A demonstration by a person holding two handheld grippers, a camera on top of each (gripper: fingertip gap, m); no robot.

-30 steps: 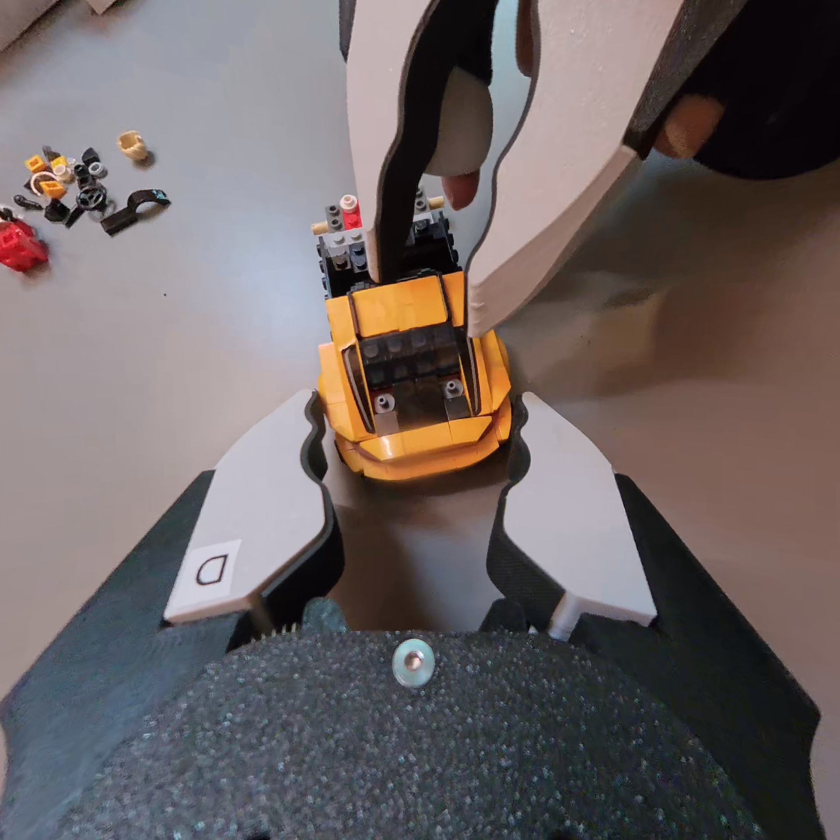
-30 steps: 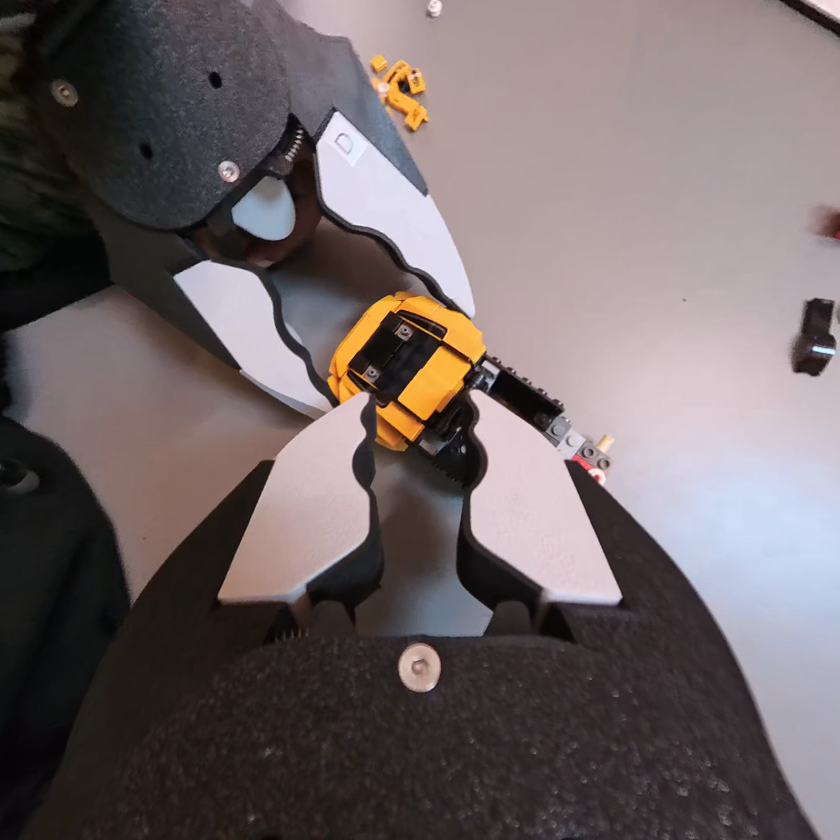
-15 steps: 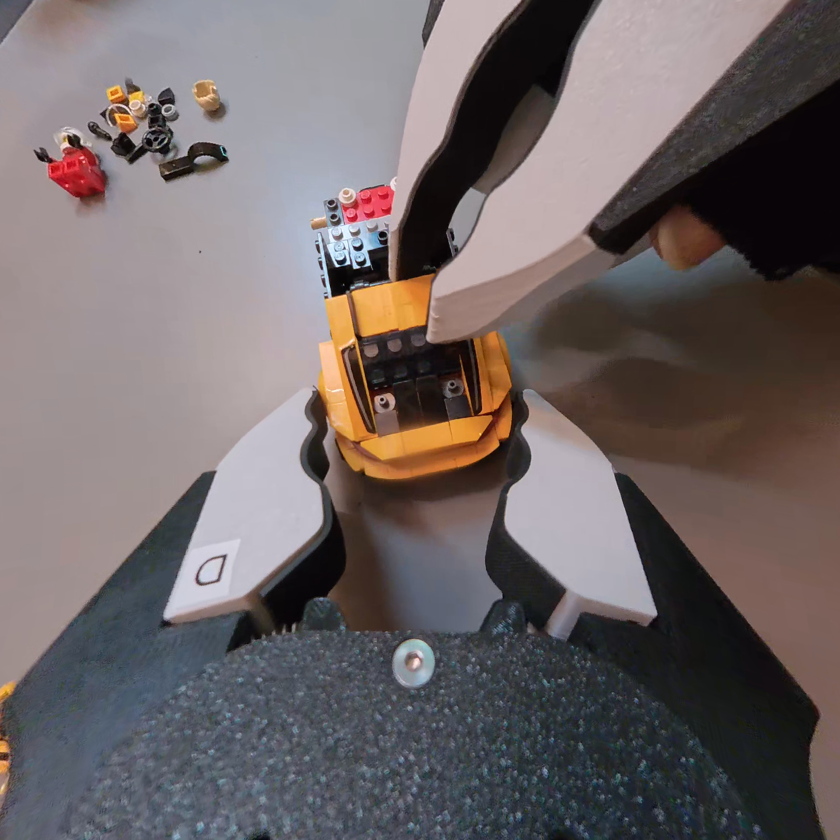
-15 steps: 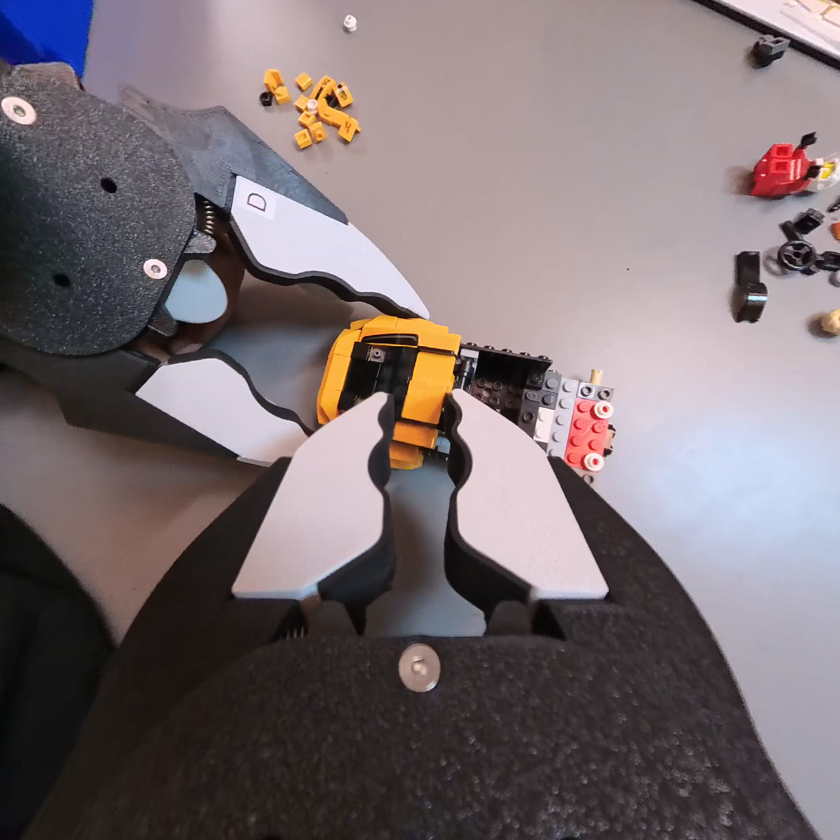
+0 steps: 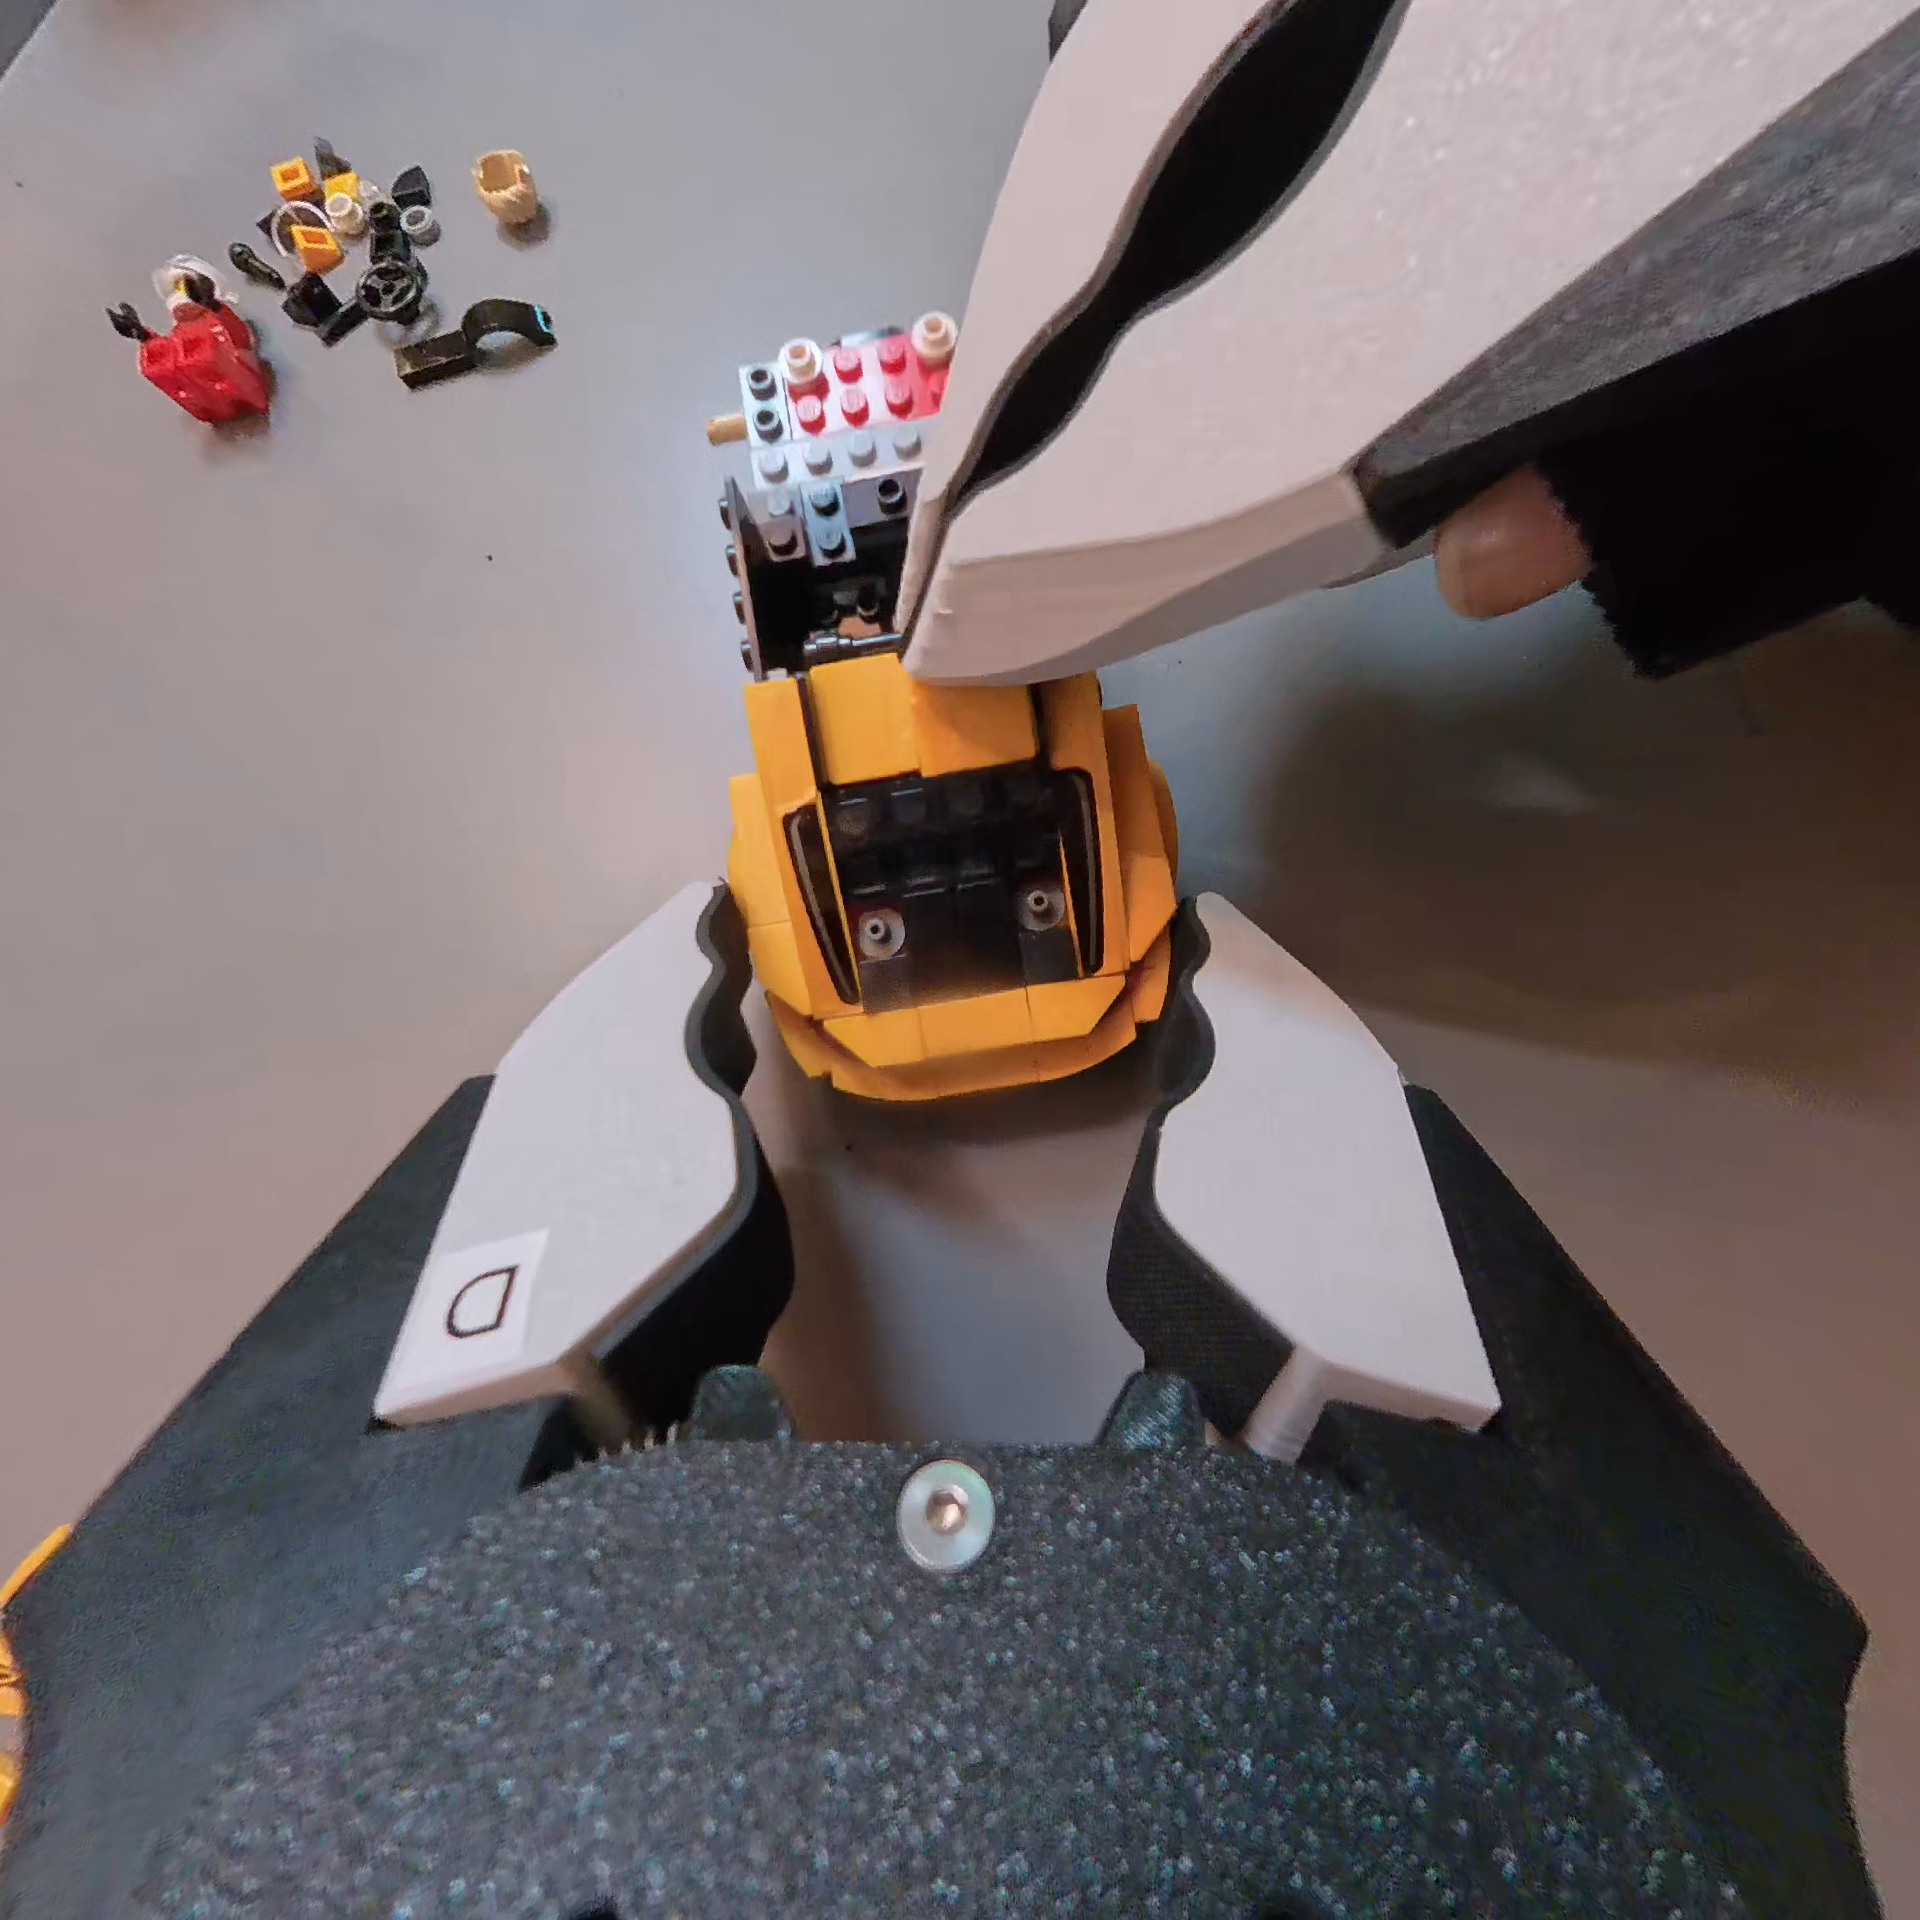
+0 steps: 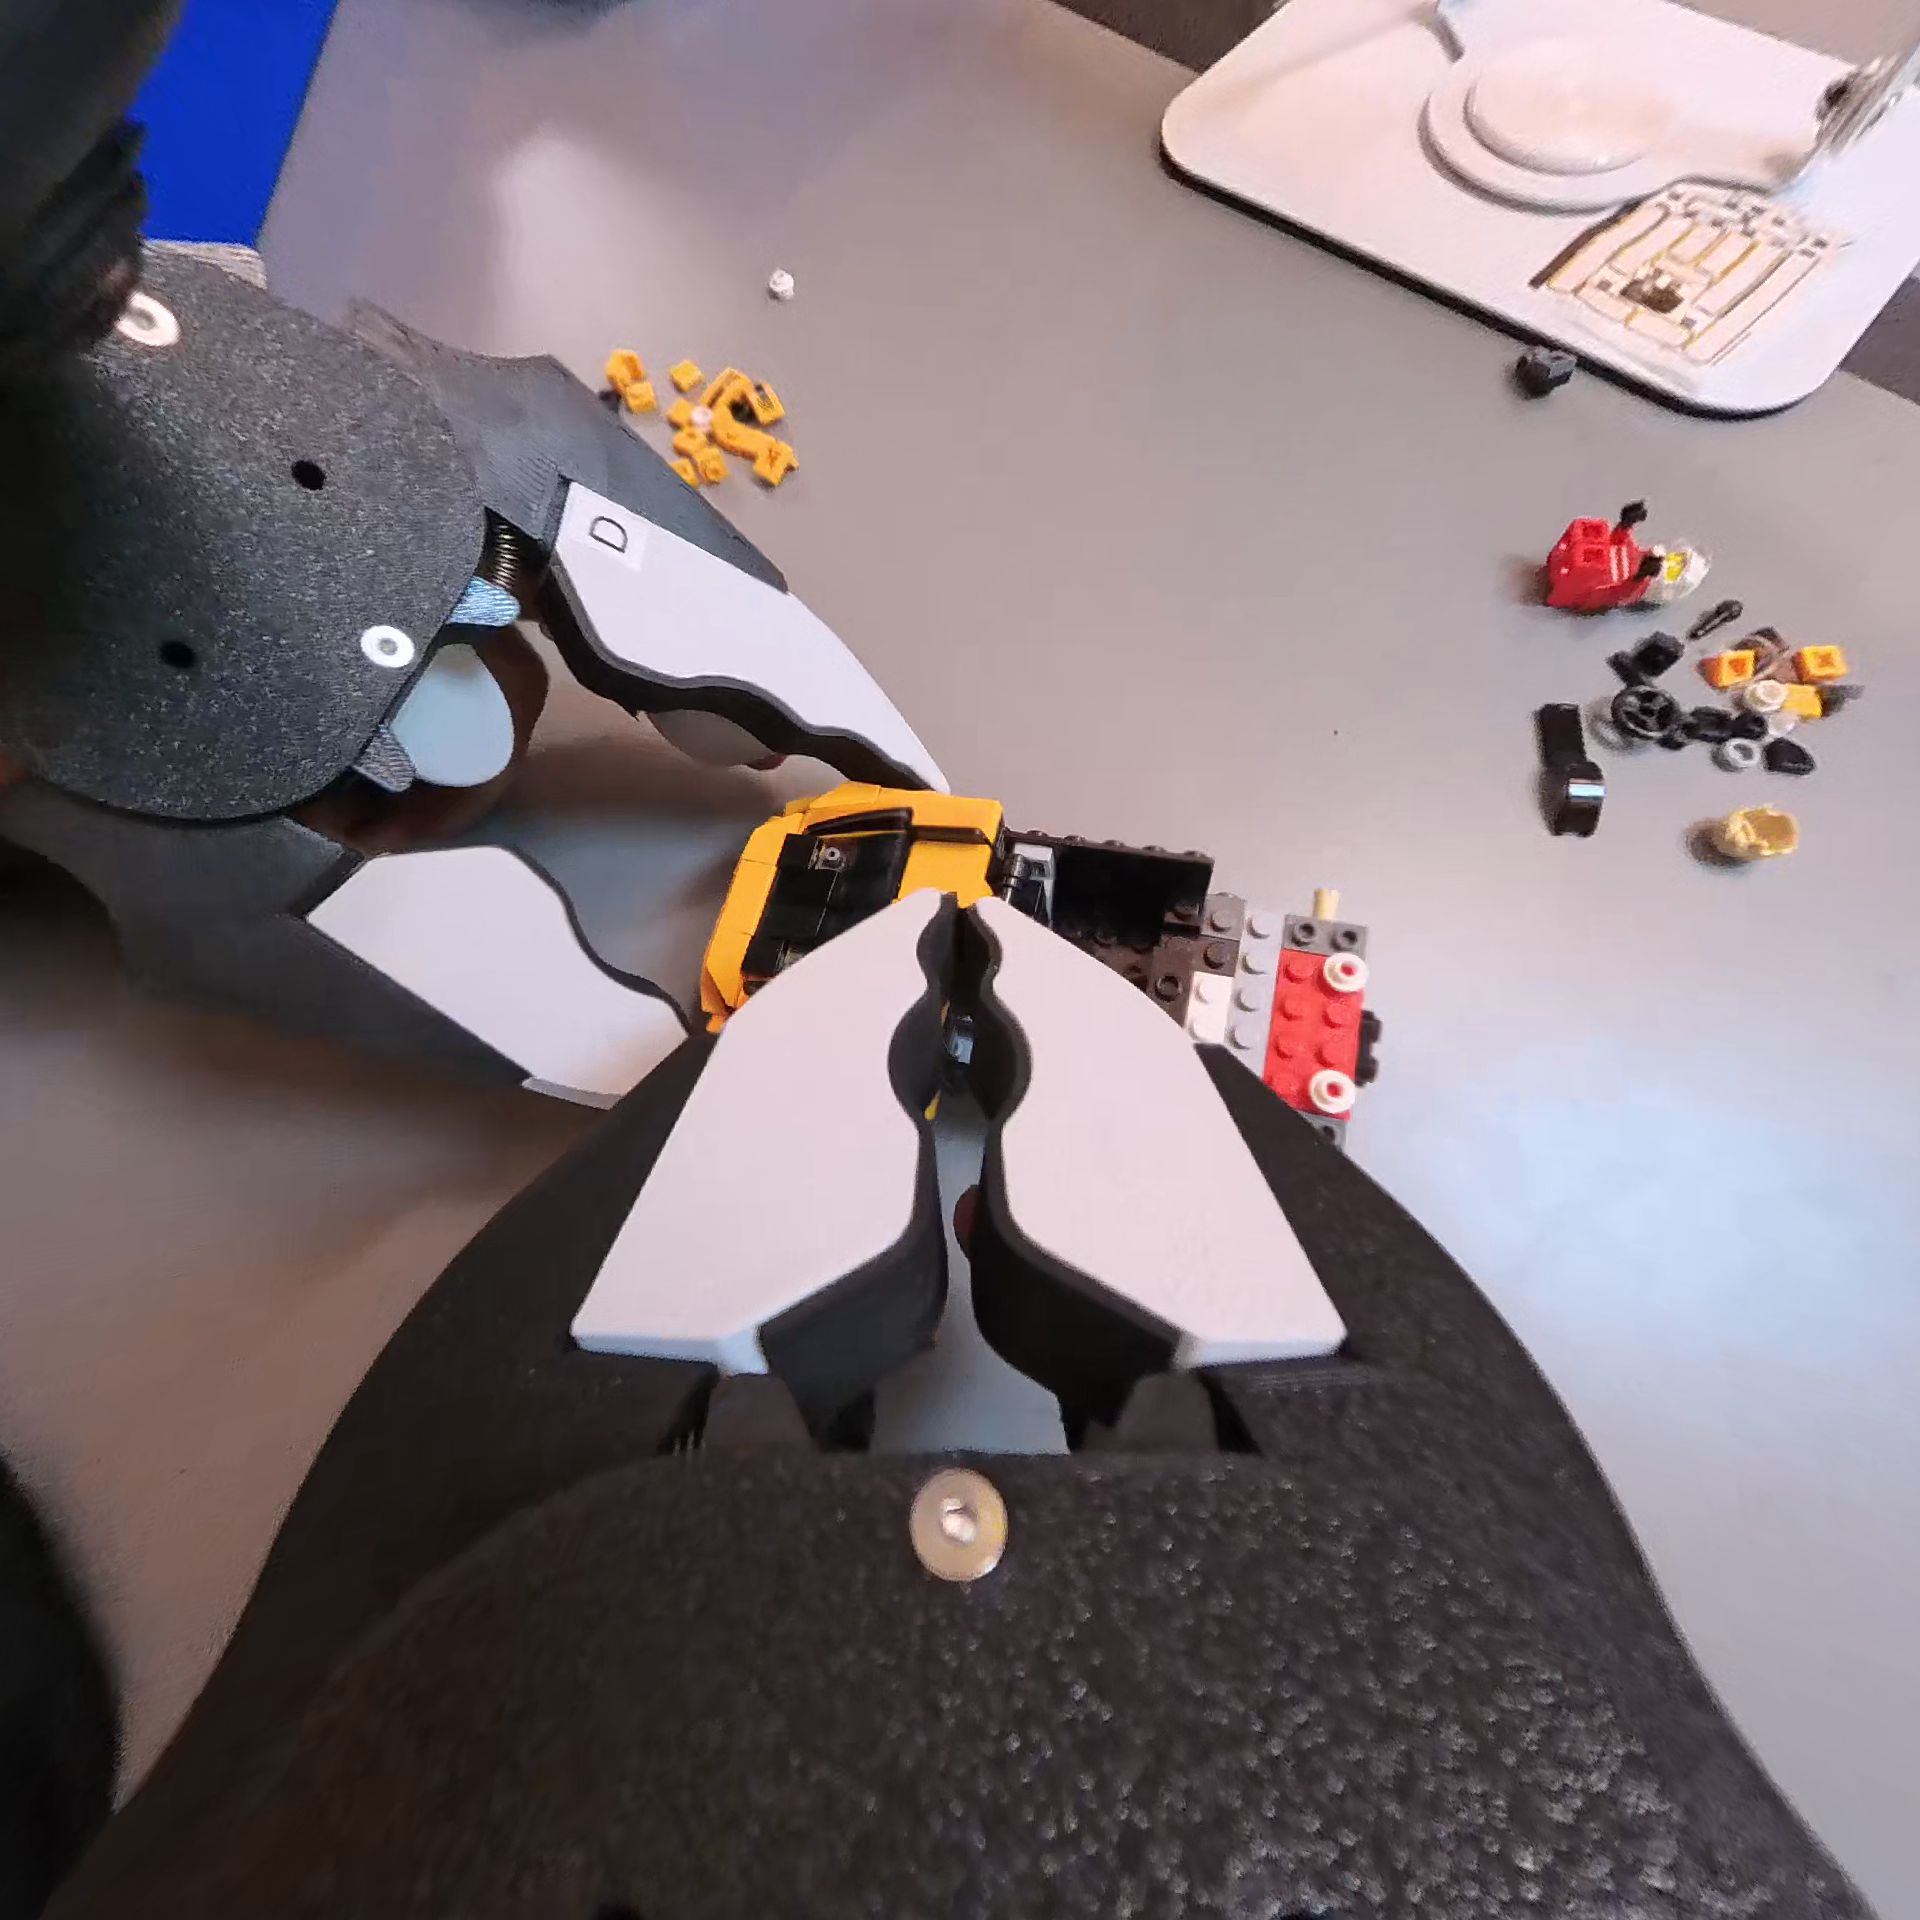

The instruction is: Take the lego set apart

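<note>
Half-stripped yellow-and-black plastic brick car (image 5: 951, 883) flat on grey tabletop (image 5: 312, 727), nose between spread left gripper (image 5: 951, 935) tips. Right gripper (image 6: 956, 920) pressed together at yellow roof's rear edge (held piece not visible). Light, rigid, snap-fit; best braced at nose, pried at seams.

Matte grey tabletop (image 6: 1195, 582); white base plate (image 6: 1351, 156), perhaps a stand.
</note>
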